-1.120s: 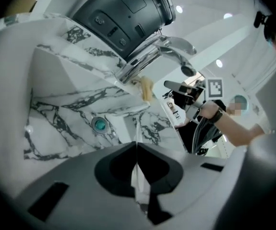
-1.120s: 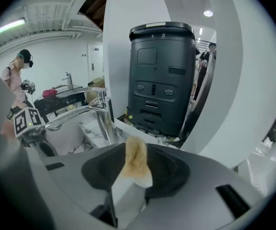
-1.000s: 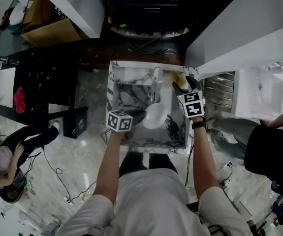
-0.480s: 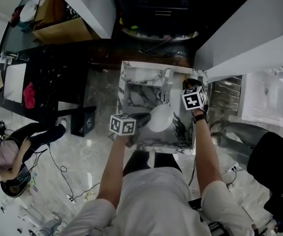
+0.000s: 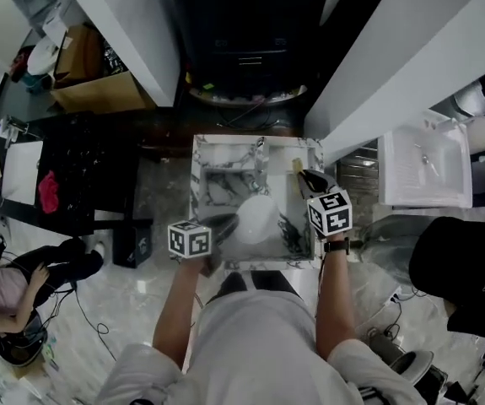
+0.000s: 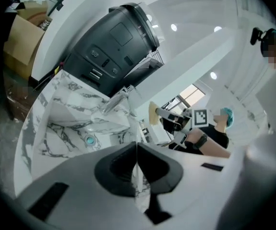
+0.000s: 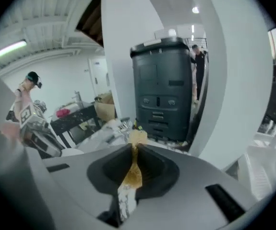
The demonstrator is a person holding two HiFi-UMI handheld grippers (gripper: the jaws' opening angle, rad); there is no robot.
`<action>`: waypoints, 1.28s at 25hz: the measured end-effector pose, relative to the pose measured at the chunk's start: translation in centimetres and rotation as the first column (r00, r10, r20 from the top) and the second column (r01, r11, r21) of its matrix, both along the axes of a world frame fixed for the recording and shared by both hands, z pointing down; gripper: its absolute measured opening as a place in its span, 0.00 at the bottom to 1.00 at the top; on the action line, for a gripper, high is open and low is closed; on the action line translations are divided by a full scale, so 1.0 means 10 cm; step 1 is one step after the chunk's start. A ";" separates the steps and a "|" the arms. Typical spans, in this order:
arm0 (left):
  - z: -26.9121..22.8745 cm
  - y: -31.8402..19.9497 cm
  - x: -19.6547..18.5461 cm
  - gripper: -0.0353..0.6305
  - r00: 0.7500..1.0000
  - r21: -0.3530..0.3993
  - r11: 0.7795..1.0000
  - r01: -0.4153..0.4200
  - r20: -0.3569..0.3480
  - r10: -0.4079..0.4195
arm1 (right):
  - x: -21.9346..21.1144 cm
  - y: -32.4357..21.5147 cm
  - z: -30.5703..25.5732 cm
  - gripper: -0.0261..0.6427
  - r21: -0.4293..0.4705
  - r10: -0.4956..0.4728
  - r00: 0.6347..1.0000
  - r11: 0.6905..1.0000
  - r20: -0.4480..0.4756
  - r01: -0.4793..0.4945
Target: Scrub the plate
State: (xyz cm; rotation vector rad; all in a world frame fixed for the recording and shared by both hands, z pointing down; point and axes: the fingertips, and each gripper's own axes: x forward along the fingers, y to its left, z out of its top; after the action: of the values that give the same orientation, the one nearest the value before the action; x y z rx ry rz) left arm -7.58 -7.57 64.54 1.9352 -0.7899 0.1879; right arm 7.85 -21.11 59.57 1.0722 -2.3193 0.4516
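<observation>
Right claw (image 7: 134, 148) just closing, now pinching sponge (image 7: 138, 138). Left claw (image 6: 137, 145) pressed together at plate (image 5: 255, 218), hold unclear. Scrubber in hand; scrubbing can likely begin.

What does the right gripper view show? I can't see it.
The right gripper has just closed its jaws on a yellow sponge, which sticks up between them. Behind it stands a big dark grey machine beside a white pillar.
</observation>
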 end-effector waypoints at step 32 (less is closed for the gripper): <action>-1.95 -0.76 -0.02 0.08 0.888 0.297 0.882 0.367 -0.395 -0.236 | -0.49 0.85 -1.34 0.09 0.184 -0.194 0.980 0.966 0.044 0.183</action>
State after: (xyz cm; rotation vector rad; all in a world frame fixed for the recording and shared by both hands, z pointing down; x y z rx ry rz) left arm -7.76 -15.17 44.99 2.0693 -0.9226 -0.5219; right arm 2.98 -12.61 46.16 0.9159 -2.5266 0.2086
